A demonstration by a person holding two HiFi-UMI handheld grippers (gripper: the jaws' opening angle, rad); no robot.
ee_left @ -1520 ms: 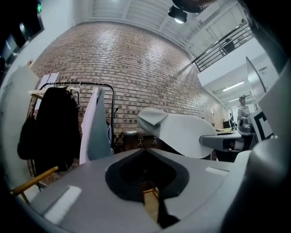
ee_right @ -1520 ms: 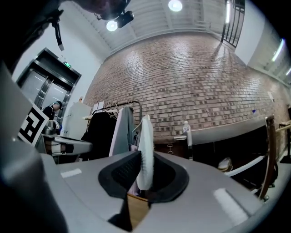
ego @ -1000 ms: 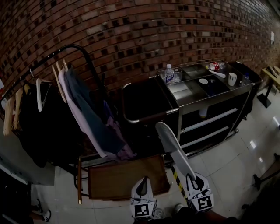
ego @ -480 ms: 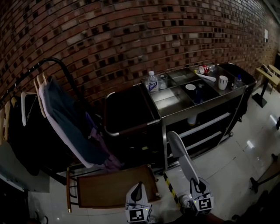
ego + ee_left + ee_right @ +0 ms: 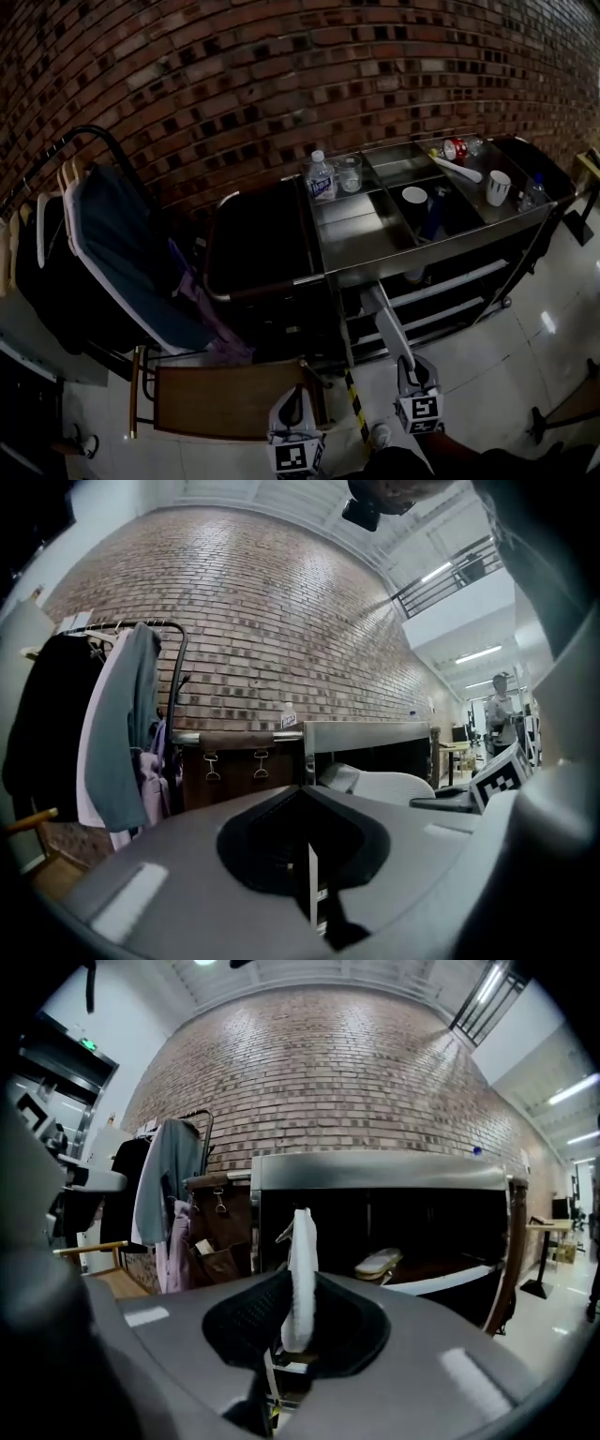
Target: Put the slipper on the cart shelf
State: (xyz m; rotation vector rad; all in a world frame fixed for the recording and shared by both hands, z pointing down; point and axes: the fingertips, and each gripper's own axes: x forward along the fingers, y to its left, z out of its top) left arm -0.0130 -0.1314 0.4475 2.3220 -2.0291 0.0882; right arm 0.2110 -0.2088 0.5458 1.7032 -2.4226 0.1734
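I counted two grippers, two slippers and one cart. The right gripper [image 5: 405, 364] had its jaws clamped on the heel end of a white slipper [image 5: 387, 321], which stuck out away from me toward the cart [image 5: 370, 246]. It was held in the air, just short of the cart's front and not yet on any shelf. The left gripper [image 5: 298, 394] had its jaws pressed together with nothing between them.

On the cart's steel top stood one plastic bottle [image 5: 321, 176], one clear glass [image 5: 350, 173] beside it and, far right, one white cup [image 5: 498, 187].

Only the right gripper view showed the second slipper [image 5: 379, 1263], lying flat on the cart shelf [image 5: 445, 1277] inside the dark opening (the steel top hid it from the head view). That view also had the held slipper edge-on and upright, straight in front of the cart's left corner post. The left gripper view alone caught a person [image 5: 502, 710] standing far off to the right.

Left of the cart hung a clothes rack [image 5: 94, 141] with several garments. A dark bag [image 5: 253, 239] filled the cart's left end, and a wooden seat [image 5: 225, 398] sat on the floor just beside the left gripper. A brick wall [image 5: 281, 75] closed off the far side.
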